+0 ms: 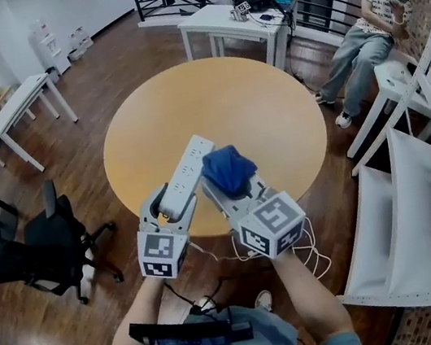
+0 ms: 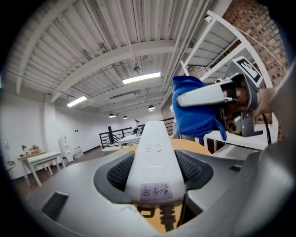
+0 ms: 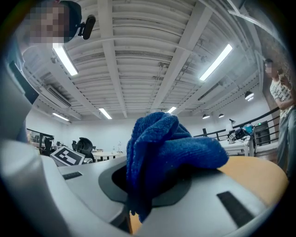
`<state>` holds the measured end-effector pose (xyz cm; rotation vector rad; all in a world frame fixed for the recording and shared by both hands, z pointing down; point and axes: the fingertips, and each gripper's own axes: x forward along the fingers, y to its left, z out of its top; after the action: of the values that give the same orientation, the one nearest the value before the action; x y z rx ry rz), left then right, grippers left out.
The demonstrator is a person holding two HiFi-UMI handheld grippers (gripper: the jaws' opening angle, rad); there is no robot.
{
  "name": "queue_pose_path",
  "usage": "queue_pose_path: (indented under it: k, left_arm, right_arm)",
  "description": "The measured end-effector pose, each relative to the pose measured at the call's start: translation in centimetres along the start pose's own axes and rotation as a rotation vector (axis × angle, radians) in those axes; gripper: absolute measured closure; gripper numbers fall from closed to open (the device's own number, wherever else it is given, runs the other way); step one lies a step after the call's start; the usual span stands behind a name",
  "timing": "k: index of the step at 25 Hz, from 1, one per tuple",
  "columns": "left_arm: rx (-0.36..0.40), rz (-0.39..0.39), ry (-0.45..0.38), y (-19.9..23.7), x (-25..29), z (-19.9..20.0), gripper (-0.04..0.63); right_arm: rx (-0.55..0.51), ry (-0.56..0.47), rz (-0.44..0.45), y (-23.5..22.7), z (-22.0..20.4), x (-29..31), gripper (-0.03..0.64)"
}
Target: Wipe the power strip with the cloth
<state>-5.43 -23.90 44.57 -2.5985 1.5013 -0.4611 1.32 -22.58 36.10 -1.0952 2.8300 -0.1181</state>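
Two grippers are held side by side over the near edge of the round tabletop (image 1: pixel 270 108), each loaded. The left gripper (image 1: pixel 175 203) has its jaws closed narrowly on the near end of the white power strip (image 1: pixel 186 171); in the left gripper view the ribbed pads (image 2: pixel 121 169) press against both long sides of the strip, just ahead of a small handwritten label, and the strip runs out from the jaws away from the person, toward the middle of the tabletop. Its white cable (image 1: pixel 214 255) leaves the near end and hangs below the table's near edge, with loops showing under the right gripper. The right gripper (image 1: pixel 235 190) clamps the bunched blue cloth (image 1: pixel 229 169); in the right gripper view the cloth fills the gap between the jaws and bulges up and over them. From the head view the cloth sits just beside the right long side of the strip, about halfway along it; whether the two touch cannot be told. The bare wood of the tabletop takes up the far half. Beyond the far edge stands a white table (image 1: pixel 218 20), a seated person (image 1: pixel 362 42) is off the far right edge, and a black office chair (image 1: pixel 54 241) stands off the left edge.
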Motion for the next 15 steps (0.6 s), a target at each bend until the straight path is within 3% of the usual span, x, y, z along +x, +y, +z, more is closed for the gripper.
queue_pose_path:
  k: [8,15]
  left_arm:
    - [-0.085,-0.015,0.161,-0.3,2.4,-9.3,0.314]
    - [-0.131,-0.036,0.28,-0.8,4.4,-14.9,0.314]
  right_arm:
    - [0.016,0.042,-0.041,-1.3,-2.4,-1.0,0.558]
    - [0.028,0.068,-0.061,-2.4,-3.5,-1.6,0.557]
